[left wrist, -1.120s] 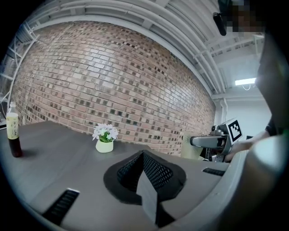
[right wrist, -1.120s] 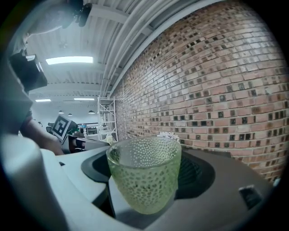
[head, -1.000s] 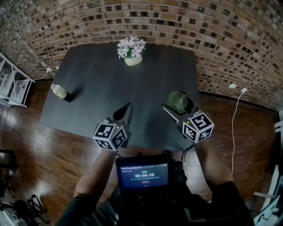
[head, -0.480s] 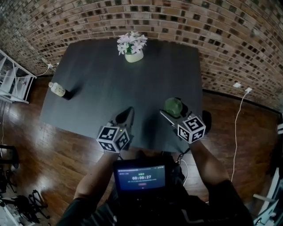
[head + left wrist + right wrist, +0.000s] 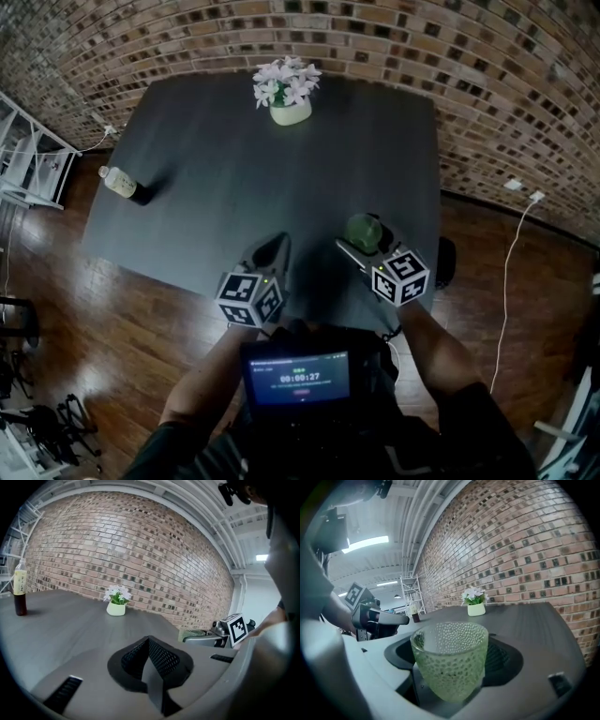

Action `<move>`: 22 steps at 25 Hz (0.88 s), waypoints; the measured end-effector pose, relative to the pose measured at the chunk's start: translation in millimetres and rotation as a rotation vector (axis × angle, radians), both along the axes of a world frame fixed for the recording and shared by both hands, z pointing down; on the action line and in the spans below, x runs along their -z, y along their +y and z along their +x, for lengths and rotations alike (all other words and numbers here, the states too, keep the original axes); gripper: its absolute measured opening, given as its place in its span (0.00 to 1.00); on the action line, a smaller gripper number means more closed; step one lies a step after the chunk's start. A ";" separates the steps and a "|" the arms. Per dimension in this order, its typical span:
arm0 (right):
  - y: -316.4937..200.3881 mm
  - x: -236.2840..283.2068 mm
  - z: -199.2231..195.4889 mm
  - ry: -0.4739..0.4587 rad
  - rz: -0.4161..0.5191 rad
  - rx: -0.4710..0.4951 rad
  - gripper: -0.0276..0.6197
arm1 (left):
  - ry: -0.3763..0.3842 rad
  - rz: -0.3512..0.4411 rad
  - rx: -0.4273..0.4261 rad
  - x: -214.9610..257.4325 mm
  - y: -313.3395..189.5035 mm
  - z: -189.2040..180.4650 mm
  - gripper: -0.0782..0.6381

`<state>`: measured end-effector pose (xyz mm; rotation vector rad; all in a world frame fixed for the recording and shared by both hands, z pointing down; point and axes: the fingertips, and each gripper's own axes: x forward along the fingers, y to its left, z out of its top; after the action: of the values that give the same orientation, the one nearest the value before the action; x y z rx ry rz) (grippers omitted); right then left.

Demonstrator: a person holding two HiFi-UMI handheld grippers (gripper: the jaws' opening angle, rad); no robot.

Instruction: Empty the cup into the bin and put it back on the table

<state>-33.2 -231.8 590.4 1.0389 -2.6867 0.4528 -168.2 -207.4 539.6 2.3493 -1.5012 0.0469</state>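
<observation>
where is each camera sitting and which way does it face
Head view: on the person's head, steeply down at the table; shows forearms, left gripper, right gripper.
Left gripper view: on that gripper, along its shut jaws toward the brick wall; right gripper at right.
Right gripper view: on that gripper, along jaws gripping the green cup; left gripper at left.
Shared: all three show the flower pot.

Industrial loft-like workspace: brick wall, wood floor, metal shelving, exposed ceiling pipes, strip light.
</observation>
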 end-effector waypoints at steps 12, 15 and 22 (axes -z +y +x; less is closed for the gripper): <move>-8.0 -39.8 4.3 0.035 -0.015 0.011 0.66 | -0.006 -0.008 -0.015 -26.8 -14.4 13.7 0.10; -8.2 -42.7 4.8 0.026 -0.012 0.013 0.66 | -0.012 -0.016 -0.021 -30.7 -16.5 17.9 0.10; -6.5 -42.9 4.5 0.017 -0.005 0.037 0.67 | -0.004 -0.010 -0.016 -26.9 -20.4 20.4 0.10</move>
<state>-28.8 -238.3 633.2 0.9850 -2.6841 0.4419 -147.9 -227.7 566.5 2.3550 -1.4803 0.0629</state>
